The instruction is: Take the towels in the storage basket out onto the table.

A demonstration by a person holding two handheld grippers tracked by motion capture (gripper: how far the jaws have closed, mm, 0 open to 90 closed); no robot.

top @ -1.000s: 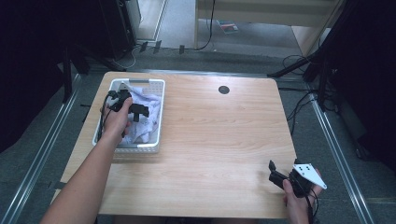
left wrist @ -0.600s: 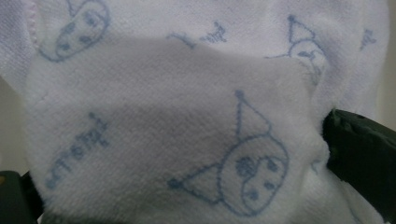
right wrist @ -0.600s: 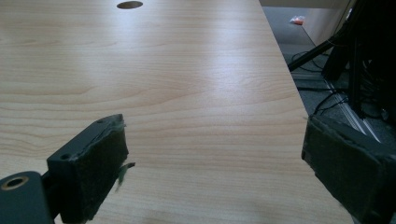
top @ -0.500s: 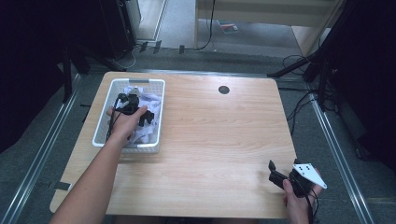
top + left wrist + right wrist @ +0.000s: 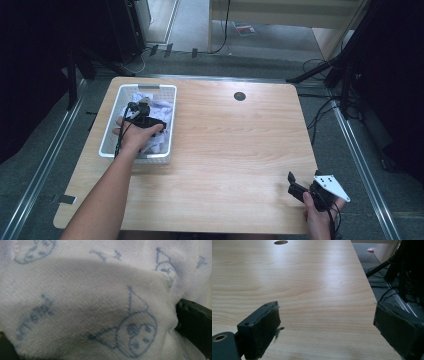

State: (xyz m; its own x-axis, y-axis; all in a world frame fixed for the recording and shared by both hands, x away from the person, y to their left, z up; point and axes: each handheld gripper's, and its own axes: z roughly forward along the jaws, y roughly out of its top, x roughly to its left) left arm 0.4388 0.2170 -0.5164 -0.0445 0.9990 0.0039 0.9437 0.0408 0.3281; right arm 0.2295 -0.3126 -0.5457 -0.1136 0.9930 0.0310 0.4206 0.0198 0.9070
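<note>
My left gripper (image 5: 142, 119) has drawn nearer me inside the white slatted basket (image 5: 111, 135) at the tabletop's far-left corner, pressed into pale blue-printed cloth (image 5: 100, 315); grip unclear. My right gripper (image 5: 327, 327) waits wide open, empty, near-right corner.

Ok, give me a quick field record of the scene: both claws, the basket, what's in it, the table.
left claw: down in the basket, among the cloth; jaw state cannot be told
right claw: open, holding nothing, low over the table's near right corner
basket: white, on the table's far left part
cloth: white with blue printed faces, pressed up against the left claw's camera
table: light wood, with a round dark hole near the far edge
</note>
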